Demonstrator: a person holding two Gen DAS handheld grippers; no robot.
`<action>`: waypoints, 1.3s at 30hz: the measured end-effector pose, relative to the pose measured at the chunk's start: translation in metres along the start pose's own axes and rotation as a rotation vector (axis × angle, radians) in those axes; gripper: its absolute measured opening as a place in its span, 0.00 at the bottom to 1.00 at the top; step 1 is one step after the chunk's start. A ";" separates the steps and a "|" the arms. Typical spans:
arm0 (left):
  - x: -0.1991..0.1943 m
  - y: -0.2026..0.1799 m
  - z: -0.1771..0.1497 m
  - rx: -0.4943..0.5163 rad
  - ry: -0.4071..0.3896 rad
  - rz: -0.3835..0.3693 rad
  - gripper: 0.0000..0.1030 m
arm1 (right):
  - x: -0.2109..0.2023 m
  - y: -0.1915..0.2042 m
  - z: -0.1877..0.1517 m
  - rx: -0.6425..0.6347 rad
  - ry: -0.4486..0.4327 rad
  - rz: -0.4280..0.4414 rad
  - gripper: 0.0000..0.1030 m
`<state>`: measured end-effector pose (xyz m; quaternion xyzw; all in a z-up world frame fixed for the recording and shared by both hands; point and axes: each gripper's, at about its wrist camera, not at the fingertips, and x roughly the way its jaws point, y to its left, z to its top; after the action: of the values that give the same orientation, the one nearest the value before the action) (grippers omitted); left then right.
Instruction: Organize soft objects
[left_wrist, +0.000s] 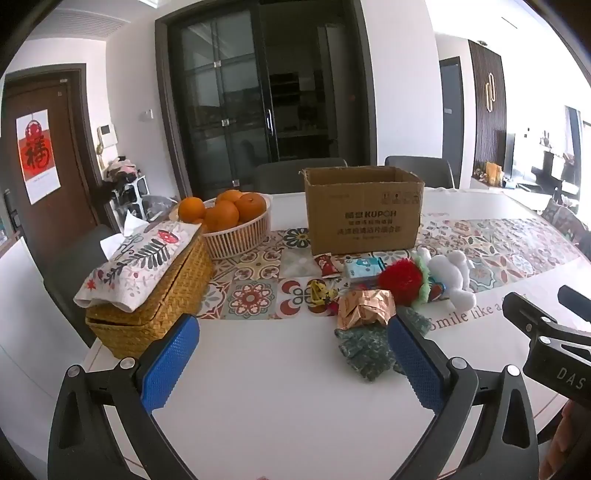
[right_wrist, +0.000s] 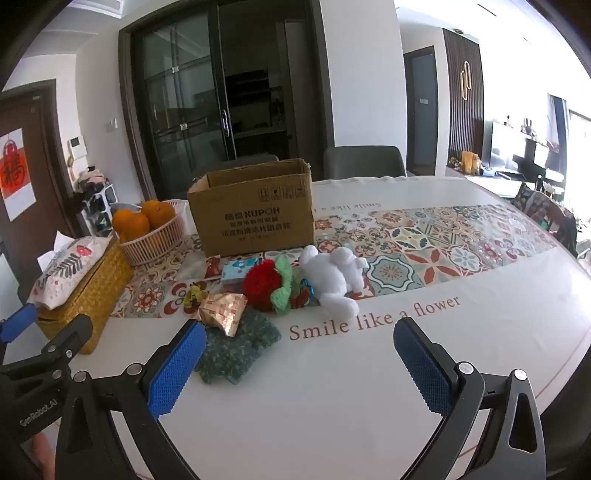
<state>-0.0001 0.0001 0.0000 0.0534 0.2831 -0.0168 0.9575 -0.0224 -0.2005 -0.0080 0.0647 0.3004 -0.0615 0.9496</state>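
A heap of soft things lies on the table in front of an open cardboard box (left_wrist: 364, 210) (right_wrist: 255, 212). It holds a white plush toy (left_wrist: 452, 278) (right_wrist: 334, 275), a red and green pompom flower (left_wrist: 400, 280) (right_wrist: 264, 284), a crumpled gold foil packet (left_wrist: 364, 308) (right_wrist: 223, 308), a teal knitted cloth (left_wrist: 364, 350) (right_wrist: 238, 349) and a blue tissue pack (left_wrist: 364, 267) (right_wrist: 238, 269). My left gripper (left_wrist: 291, 356) hovers open just short of the teal cloth, nothing between its blue pads. My right gripper (right_wrist: 299, 360) is open too, over bare tablecloth right of the cloth.
A woven basket (left_wrist: 155, 306) (right_wrist: 90, 291) under a floral cloth stands at the left, with a bowl of oranges (left_wrist: 229, 221) (right_wrist: 151, 229) behind it. Small wrapped sweets (left_wrist: 321, 291) lie on the patterned runner. Chairs stand beyond the far table edge.
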 end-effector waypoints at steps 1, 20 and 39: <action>0.000 0.000 0.000 -0.002 0.001 -0.002 1.00 | 0.000 0.000 0.000 0.001 -0.005 0.000 1.00; 0.001 -0.004 -0.001 0.001 -0.002 -0.037 1.00 | 0.000 -0.003 -0.001 0.015 0.001 0.009 1.00; 0.000 -0.006 -0.001 0.009 0.000 -0.043 1.00 | 0.001 -0.004 -0.001 0.018 0.001 0.012 1.00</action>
<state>-0.0008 -0.0060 -0.0015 0.0518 0.2840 -0.0385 0.9566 -0.0227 -0.2041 -0.0098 0.0749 0.3001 -0.0585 0.9492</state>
